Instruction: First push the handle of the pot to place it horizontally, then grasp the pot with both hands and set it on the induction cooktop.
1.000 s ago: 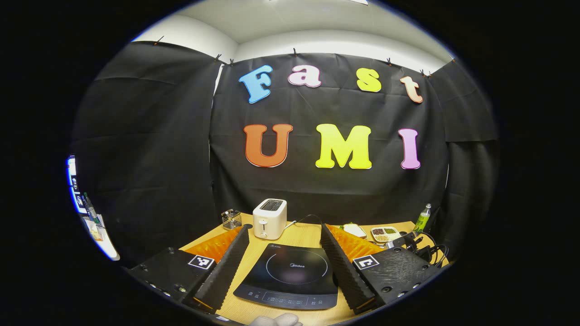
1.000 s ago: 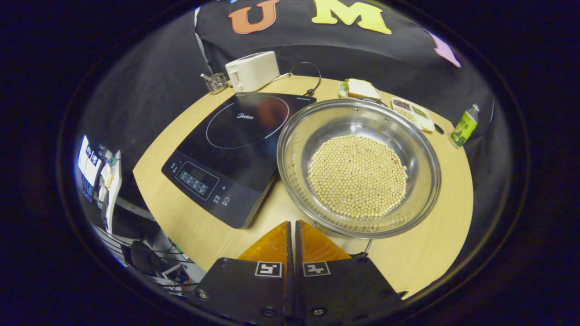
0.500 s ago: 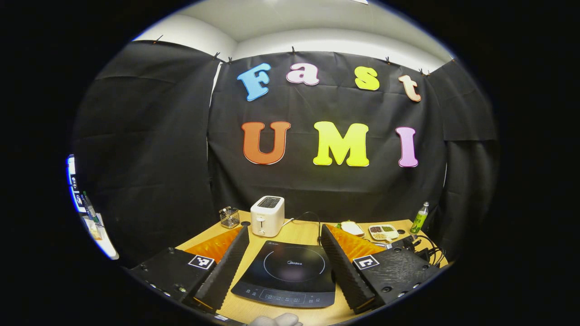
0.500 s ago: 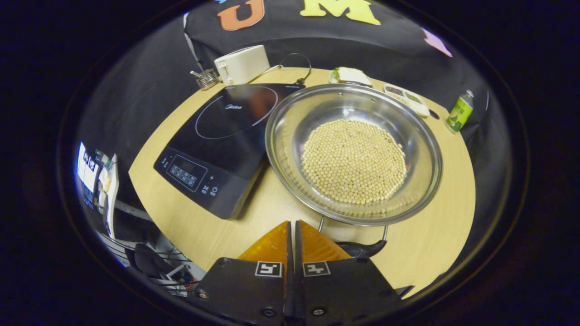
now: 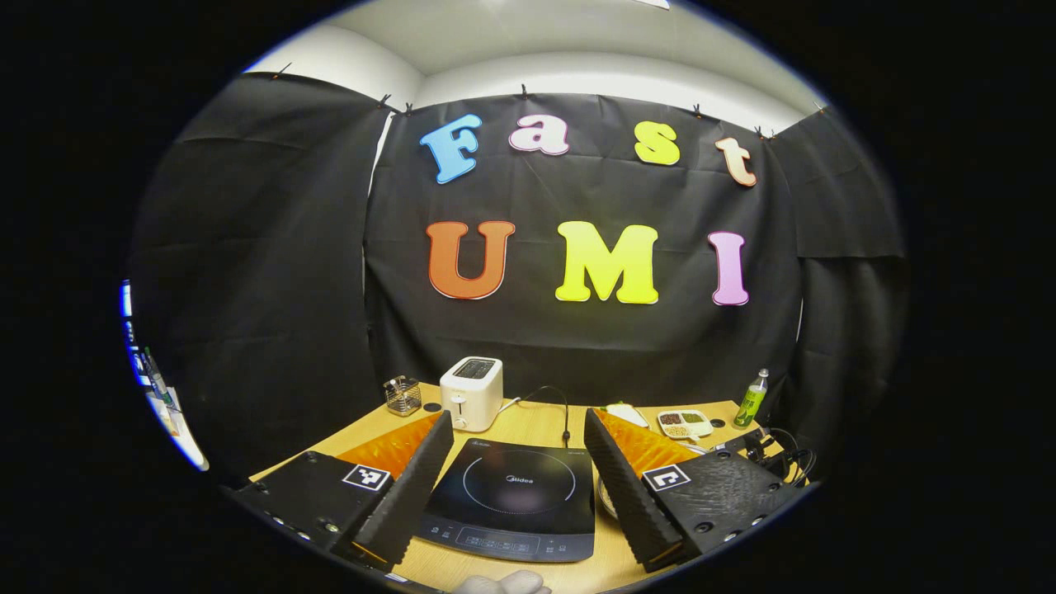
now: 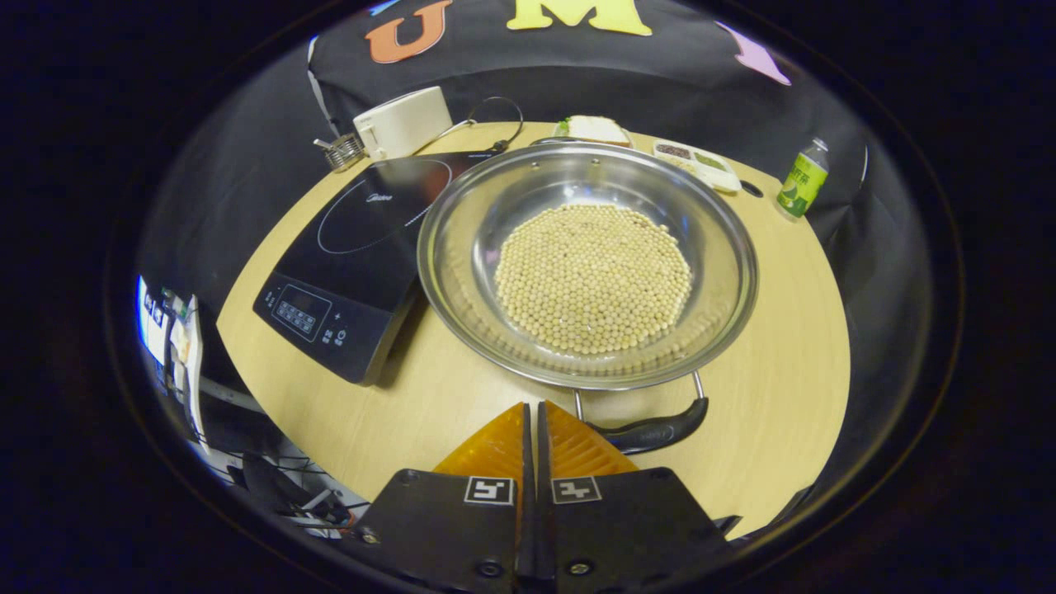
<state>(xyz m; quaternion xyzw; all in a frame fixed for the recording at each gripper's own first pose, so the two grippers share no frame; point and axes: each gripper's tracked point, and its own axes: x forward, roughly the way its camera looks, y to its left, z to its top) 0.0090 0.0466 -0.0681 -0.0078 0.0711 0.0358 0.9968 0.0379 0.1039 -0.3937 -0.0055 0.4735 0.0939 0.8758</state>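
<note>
A: Where is the pot?

B: In the right gripper view the wide, shallow stainless-steel pot point(image 6: 587, 264) sits on the round light-wood bench point(image 6: 792, 330), a layer of pale round beans point(image 6: 594, 276) covering its bottom. Its left rim is right at the edge of the flat black induction cooktop point(image 6: 346, 247) and seems to overlap it a little. The near black handle on wire brackets point(image 6: 652, 429) points toward the camera, lying roughly level just in front of the rim.

A: And the right tool?

B: The right tool point(image 6: 532, 429) has its fingers pressed together with only a hairline gap, holding nothing. Its tips sit just left of the handle; whether they touch it I cannot tell.

A: The left one?

B: In the left gripper view the left tool point(image 5: 520, 487) is spread wide and empty, framing the cooktop point(image 5: 511, 499) between its fingers (it hangs above the bench, well back from the pot).

A: What else is out there?

B: Behind the cooktop stand a white toaster point(image 6: 403, 124) and a small wire basket point(image 6: 342, 150). Beyond the pot lie a sandwich on a plate point(image 6: 592, 128) and a white divided dish of grains point(image 6: 697, 163), with a green-labelled bottle point(image 6: 802, 177) at the far right
</note>
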